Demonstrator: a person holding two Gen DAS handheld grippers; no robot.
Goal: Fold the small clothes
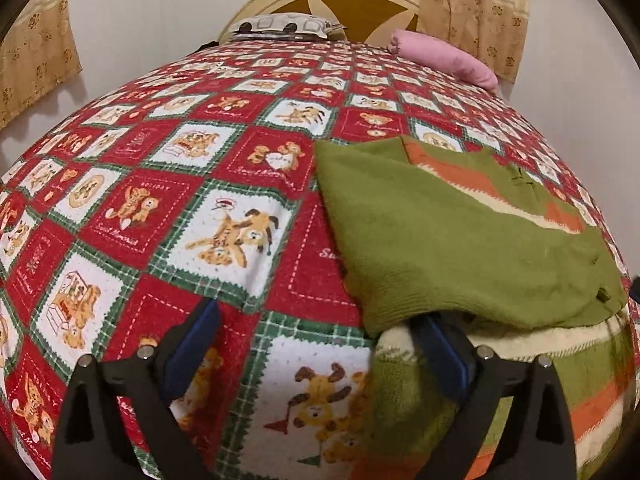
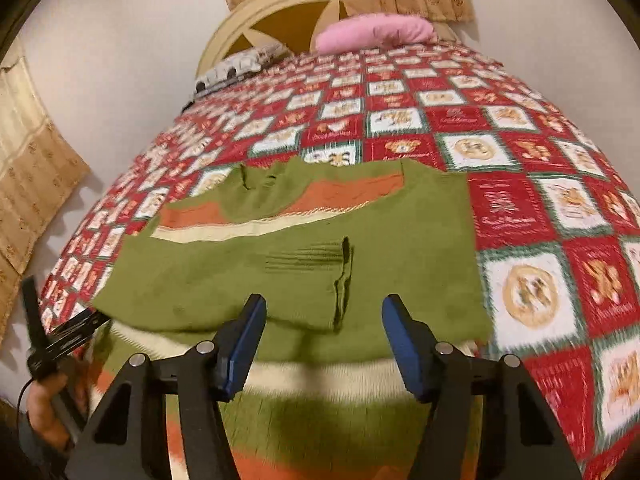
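Bedspread (image 1: 168,184) in red and green check carries one green striped sweater (image 2: 280,264) near the bed's near edge, its top part already doubled over the bottom. I'd square that flap to the hem and smooth it before any further fold. One pink pillow (image 1: 444,56) and one patterned pillow (image 1: 280,24) sit at the headboard end. My left gripper (image 1: 316,344) spreads wide, one finger under the flap; my right gripper (image 2: 324,344) hangs parted, gripping nothing.

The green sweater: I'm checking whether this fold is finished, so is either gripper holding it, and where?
Neither. The left gripper stands open at the green sweater's near-left edge; the right gripper hangs open above its folded flap.
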